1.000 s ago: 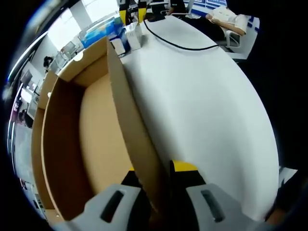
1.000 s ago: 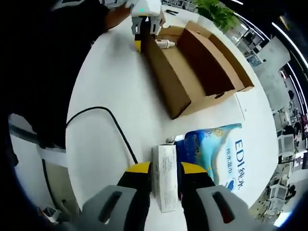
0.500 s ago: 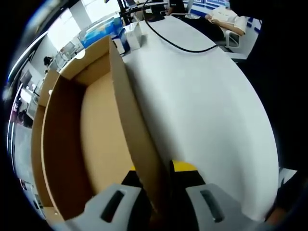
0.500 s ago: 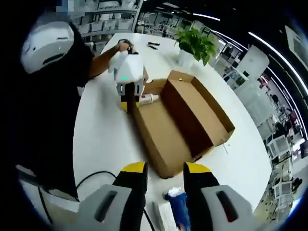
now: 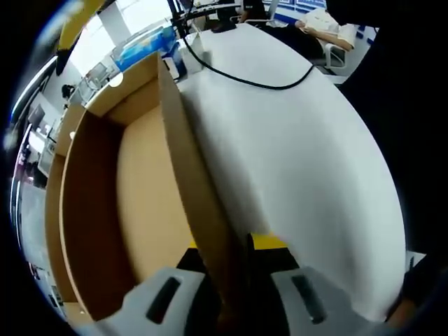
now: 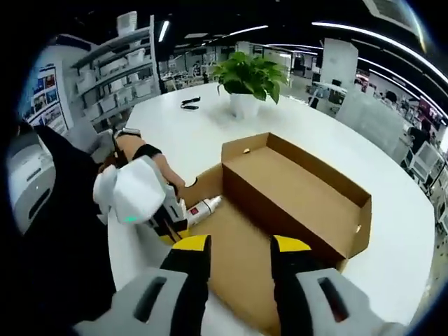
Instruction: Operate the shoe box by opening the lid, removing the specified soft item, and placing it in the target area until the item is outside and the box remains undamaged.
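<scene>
The left gripper (image 5: 234,280) pinches the edge of the brown cardboard shoe box's flat lid (image 5: 199,196), folded open on the round white table (image 5: 301,154). The right gripper (image 6: 240,262) hovers above the box (image 6: 301,199), jaws apart, holding nothing.

No text, label or number can be read here.

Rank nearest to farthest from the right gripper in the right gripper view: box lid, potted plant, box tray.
1. Box lid: flat on the table, right in front of the right gripper, its far edge pinched by the left gripper.
2. Box tray: beyond the lid, toward the right.
3. Potted plant: farthest, at the table's back.
</scene>
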